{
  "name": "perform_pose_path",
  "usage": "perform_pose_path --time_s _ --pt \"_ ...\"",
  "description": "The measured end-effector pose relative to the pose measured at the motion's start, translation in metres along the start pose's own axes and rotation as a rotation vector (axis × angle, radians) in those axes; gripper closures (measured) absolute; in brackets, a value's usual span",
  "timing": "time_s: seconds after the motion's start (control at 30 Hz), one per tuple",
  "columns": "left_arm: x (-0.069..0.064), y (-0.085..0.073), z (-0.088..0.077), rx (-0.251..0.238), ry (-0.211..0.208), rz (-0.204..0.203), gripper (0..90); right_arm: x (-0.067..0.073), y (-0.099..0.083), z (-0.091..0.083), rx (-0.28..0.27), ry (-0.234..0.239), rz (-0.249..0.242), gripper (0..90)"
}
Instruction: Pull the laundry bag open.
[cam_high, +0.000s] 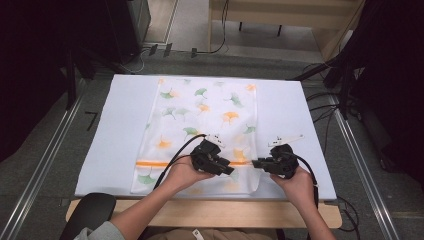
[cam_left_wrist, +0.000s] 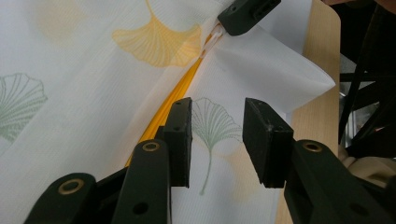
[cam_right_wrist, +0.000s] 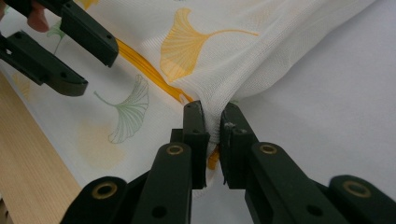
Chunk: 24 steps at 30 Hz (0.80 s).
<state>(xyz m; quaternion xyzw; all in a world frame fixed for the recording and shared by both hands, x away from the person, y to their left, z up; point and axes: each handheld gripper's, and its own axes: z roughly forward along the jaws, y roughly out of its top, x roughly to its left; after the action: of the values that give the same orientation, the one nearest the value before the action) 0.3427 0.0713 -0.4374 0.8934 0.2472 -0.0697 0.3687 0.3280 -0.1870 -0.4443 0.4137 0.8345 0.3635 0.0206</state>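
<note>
I see the tabletop (cam_high: 115, 125), white-covered, with bare room left and right of the cloth (cam_high: 200, 125); the cloth lies flat, its long axis running away from me, its near edge by the tabletop's front edge; my right gripper (cam_right_wrist: 212, 123) has its jaws pinched on the cloth's near right edge at the orange stripe (cam_right_wrist: 140, 63); my left gripper (cam_left_wrist: 217, 137) hovers over the cloth, jaws part open, gripping nothing.

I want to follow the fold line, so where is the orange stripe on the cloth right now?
In the high view the orange stripe crosses the near end of the leaf-print cloth, running from its left edge under the left hand-held gripper.
</note>
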Motion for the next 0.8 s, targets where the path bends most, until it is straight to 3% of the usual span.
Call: perform_pose_path --time_s 0.13,0.33,0.4,0.8 --pt "-0.004 0.007 0.007 -0.004 -0.007 0.01 64.7 0.001 0.001 -0.001 -0.005 0.008 -0.004 84.2" --pt "-0.004 0.012 0.02 0.014 0.019 -0.002 61.9 0.001 0.004 -0.003 -0.013 0.014 -0.013 84.1" --pt "-0.005 0.013 0.023 0.022 0.023 0.01 61.9 0.001 0.004 -0.004 -0.016 0.019 -0.016 84.1" --pt "-0.005 0.02 0.026 0.006 0.021 0.028 59.1 0.008 0.009 -0.011 -0.068 0.086 -0.065 84.3"
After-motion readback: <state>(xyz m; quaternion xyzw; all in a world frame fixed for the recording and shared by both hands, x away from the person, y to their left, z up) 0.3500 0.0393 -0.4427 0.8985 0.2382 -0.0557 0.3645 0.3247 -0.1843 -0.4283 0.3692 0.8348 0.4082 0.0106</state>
